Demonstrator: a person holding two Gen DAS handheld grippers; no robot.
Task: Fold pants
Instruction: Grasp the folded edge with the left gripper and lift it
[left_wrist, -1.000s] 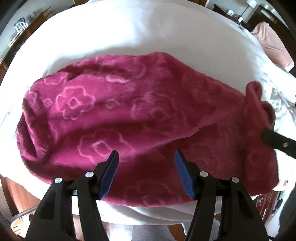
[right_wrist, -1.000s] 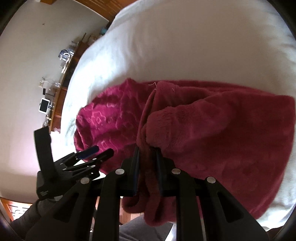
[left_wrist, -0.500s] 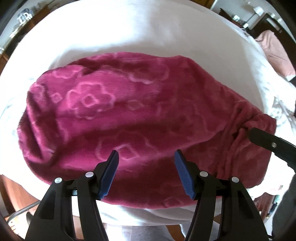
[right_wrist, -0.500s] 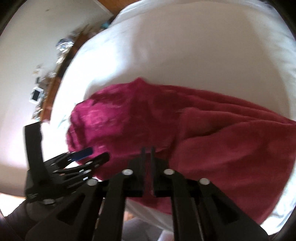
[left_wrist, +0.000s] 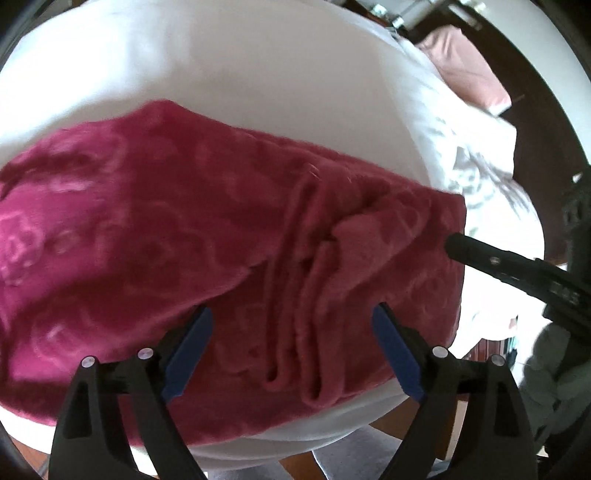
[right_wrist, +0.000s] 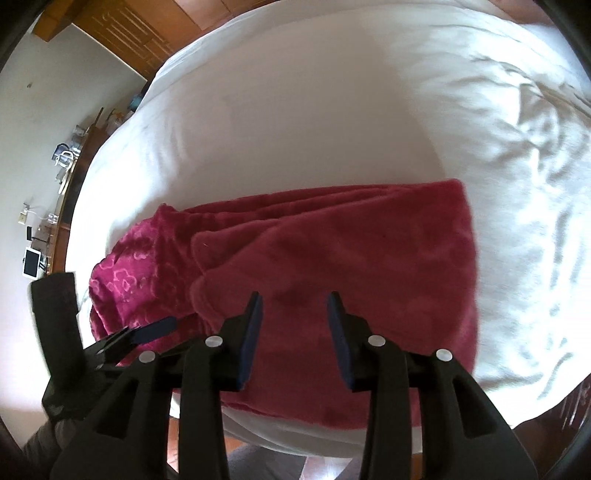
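The pants (right_wrist: 332, 266), dark red fleece with a pale flower pattern, lie folded over themselves on a white bed (right_wrist: 295, 110), close to its near edge. A plainer flap rests on top of the patterned layer, with a bundle of ridged folds near the middle.

The right gripper (right_wrist: 295, 317) hangs just above the top flap; its jaws have just been opening and now stand partly spread, with no cloth pinched between them. The left gripper (left_wrist: 291, 354) hovers over the ridged folds near the bed's edge, its jaws also just opened and now spread wide, holding nothing. Whether either set of fingertips brushes the fleece cannot be told.

A pink pillow (left_wrist: 461, 66) lies at the far side.
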